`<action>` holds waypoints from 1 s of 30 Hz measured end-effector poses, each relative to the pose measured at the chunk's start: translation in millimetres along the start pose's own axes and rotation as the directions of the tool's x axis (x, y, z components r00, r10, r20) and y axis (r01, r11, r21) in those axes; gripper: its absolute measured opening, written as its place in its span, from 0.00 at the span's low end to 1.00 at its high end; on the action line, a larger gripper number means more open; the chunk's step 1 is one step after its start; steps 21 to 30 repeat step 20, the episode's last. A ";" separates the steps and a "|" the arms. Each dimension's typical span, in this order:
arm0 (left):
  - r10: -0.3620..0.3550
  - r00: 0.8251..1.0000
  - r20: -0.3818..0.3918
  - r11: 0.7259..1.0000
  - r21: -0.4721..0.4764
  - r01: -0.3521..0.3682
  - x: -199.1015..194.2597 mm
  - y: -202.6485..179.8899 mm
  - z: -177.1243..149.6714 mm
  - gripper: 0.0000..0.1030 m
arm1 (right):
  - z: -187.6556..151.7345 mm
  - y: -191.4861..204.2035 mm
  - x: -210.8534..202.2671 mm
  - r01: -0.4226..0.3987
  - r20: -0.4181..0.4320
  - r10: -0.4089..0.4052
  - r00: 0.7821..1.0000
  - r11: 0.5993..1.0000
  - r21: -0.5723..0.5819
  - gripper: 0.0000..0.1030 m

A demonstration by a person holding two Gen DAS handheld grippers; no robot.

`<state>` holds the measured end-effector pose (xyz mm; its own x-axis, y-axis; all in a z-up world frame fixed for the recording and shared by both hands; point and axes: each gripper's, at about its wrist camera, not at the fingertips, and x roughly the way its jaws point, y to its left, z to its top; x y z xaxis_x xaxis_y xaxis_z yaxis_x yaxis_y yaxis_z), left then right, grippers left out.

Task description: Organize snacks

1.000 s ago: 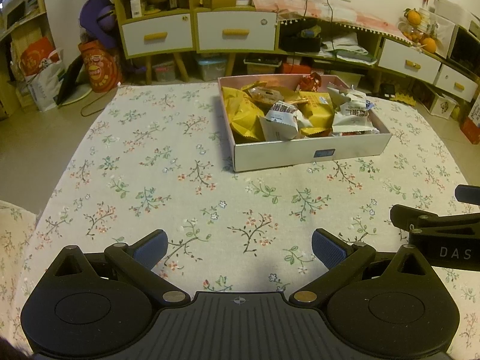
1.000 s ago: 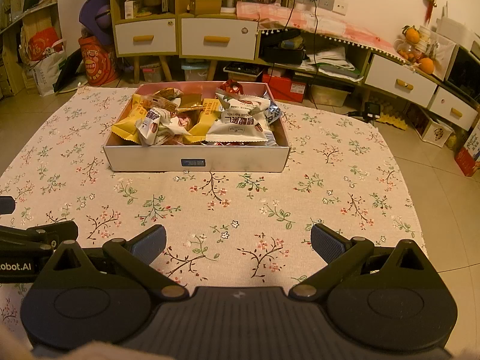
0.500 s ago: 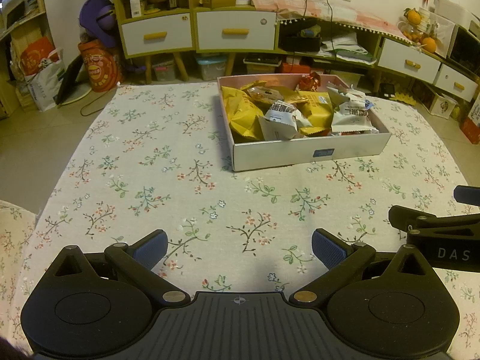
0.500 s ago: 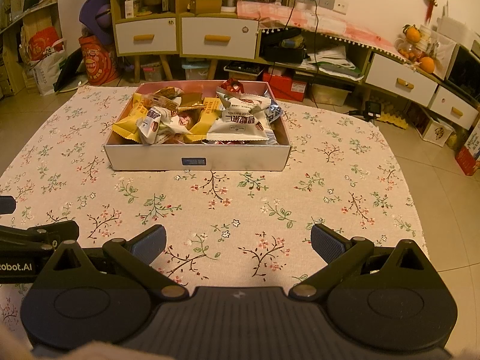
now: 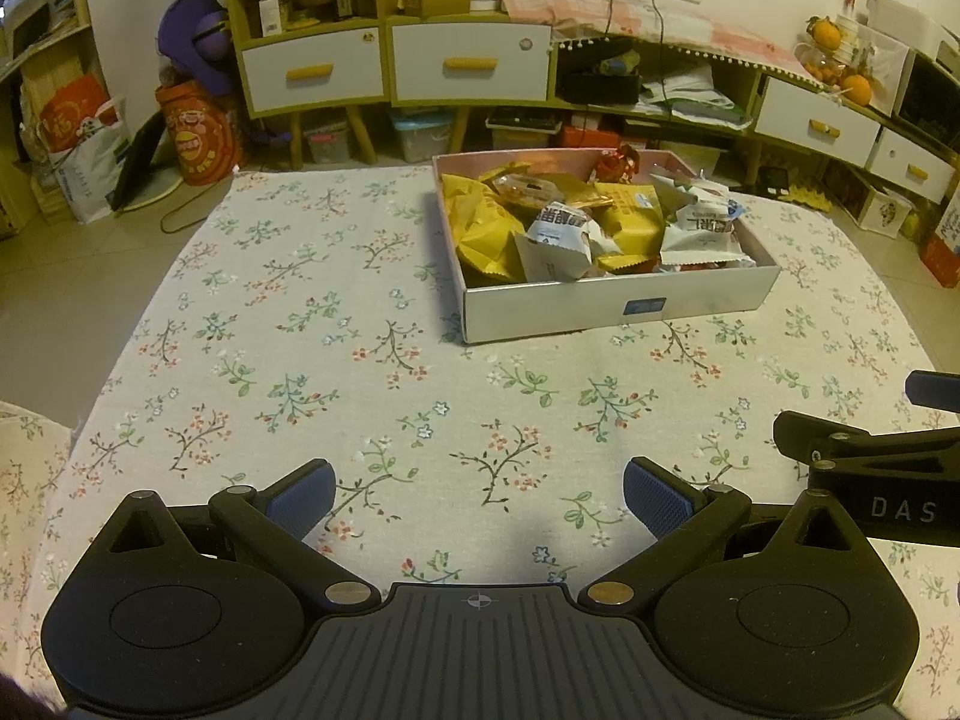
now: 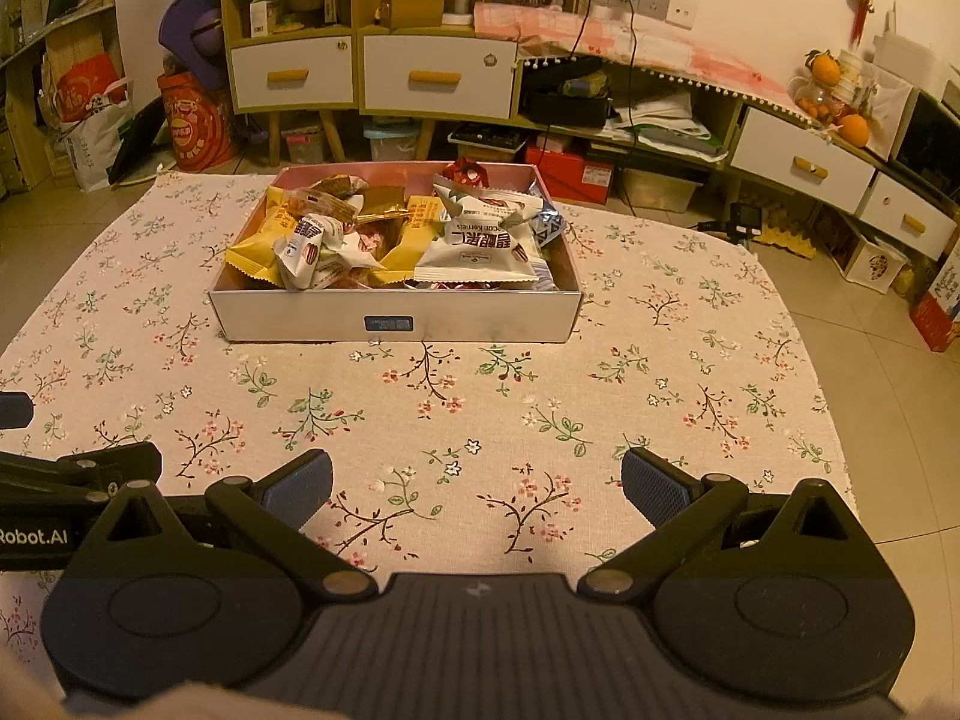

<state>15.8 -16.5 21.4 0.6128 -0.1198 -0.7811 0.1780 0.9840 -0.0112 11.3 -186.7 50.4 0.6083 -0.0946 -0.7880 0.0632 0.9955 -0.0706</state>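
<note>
Clearly the floral worktop [image 6: 660, 360] is bare except for the box [image 6: 480, 324] at twelve o'clock, heaped with snacks [image 6: 474, 249]. Both the left gripper [image 5: 477, 495] and right gripper [image 6: 477, 489] hover low at six o'clock, jaws spread, empty. Best approach: reach over the near wall, pinch one top packet by its crimped edge.

The black left gripper with 2 blue-padded fingers [image 5: 479, 495] is wide open and holds nothing. The black right gripper with 2 blue-padded fingers [image 6: 477, 489] is wide open too, with nothing between its pads. Both point forward, side by side and level. Each one shows at the edge of the other's view.
</note>
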 end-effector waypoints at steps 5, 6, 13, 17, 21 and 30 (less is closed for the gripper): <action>0.001 1.000 0.000 1.000 -0.002 -0.001 0.2 0.5 0.5 1.00 | 0.1 -0.3 0.0 0.000 0.000 0.000 1.000 1.000 0.001 1.00; 0.001 1.000 0.000 1.000 -0.003 -0.001 -0.1 0.5 0.7 1.00 | -0.3 0.0 -0.2 0.000 0.001 0.000 1.000 1.000 0.002 1.00; 0.007 1.000 0.010 1.000 -0.006 -0.007 -0.9 0.0 1.6 1.00 | -0.4 1.0 -1.6 0.002 0.008 -0.002 1.000 1.000 0.004 1.00; 0.018 1.000 0.014 1.000 -0.004 -0.018 -1.3 -0.5 1.1 1.00 | -0.4 1.2 -1.6 0.003 0.008 -0.003 1.000 1.000 0.004 1.00; 0.015 1.000 0.012 1.000 -0.002 -0.015 -1.6 -0.5 1.4 1.00 | -0.5 1.1 -1.6 0.003 0.008 -0.003 1.000 1.000 0.005 1.00; 0.015 1.000 0.012 1.000 -0.002 -0.015 -1.6 -0.5 1.4 1.00 | -0.5 1.1 -1.6 0.003 0.008 -0.003 1.000 1.000 0.005 1.00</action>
